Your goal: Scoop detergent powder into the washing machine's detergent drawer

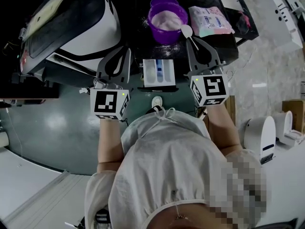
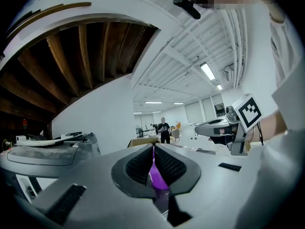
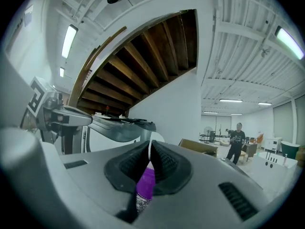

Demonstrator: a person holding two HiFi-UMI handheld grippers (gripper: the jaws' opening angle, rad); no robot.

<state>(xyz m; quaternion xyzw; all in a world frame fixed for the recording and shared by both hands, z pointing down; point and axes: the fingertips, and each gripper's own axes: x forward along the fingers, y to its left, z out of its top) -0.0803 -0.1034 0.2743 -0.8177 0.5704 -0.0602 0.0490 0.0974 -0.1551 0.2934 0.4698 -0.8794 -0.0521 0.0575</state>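
Detergent powder (image 1: 167,19) sits in the purple tub (image 1: 162,35), just beyond the fingers. The right gripper (image 1: 193,42) pinches the white scoop (image 1: 186,30). The left gripper (image 1: 127,47) is closed and empty. The drawer (image 1: 158,73) lies between them.

Counted right now: one purple tub of powder (image 1: 167,14), one white scoop (image 1: 187,31), one detergent drawer (image 1: 158,73), one printed pouch (image 1: 210,21).
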